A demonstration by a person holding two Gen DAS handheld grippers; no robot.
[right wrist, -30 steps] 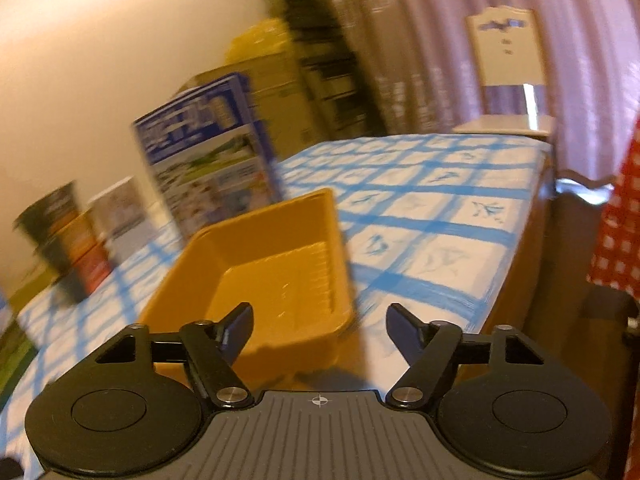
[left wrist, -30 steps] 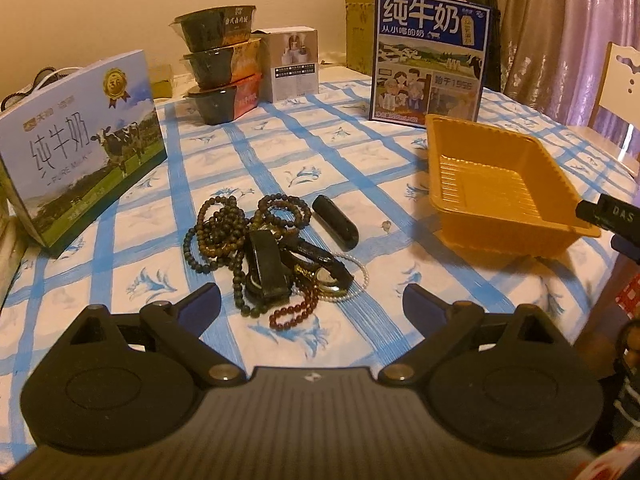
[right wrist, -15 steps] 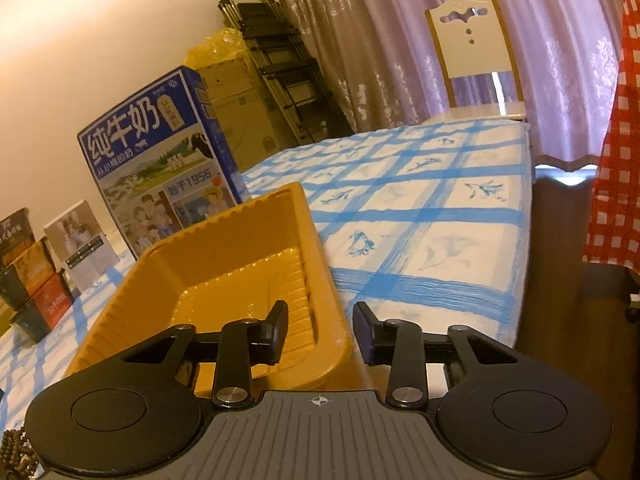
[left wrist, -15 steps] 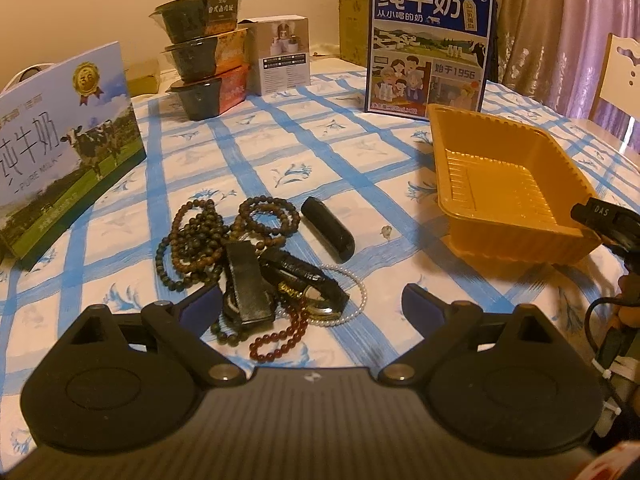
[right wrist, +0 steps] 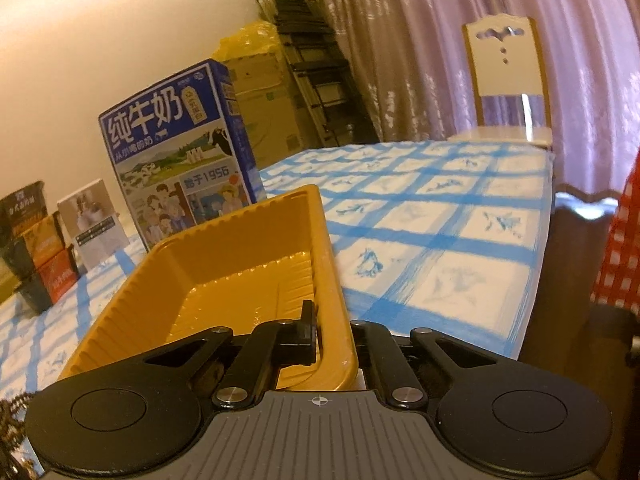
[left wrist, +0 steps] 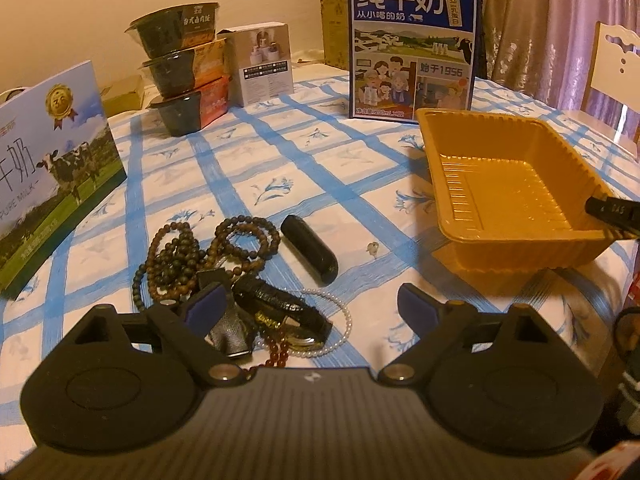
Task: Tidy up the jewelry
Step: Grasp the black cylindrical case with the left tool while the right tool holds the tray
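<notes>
Here, nearest the table's (left wrist: 328, 160) front edge, the left gripper (left wrist: 312, 308) is held with its jaws spread wide and nothing between them; just beyond its fingertips a tangle of bead bracelets (left wrist: 208, 256), a pearl strand (left wrist: 340, 320) and a dark strap (left wrist: 280, 308) is heaped on the blue-checked cloth; a black capsule-shaped case (left wrist: 310, 254) is laid just beside the heap; towards the right edge, the near wall of the yellow tray (right wrist: 240, 272) is pinched by the right gripper (right wrist: 334, 336); at the far edge a blue milk carton (left wrist: 412, 44) is stood upright, with stacked bowls (left wrist: 180, 68) to its left.
</notes>
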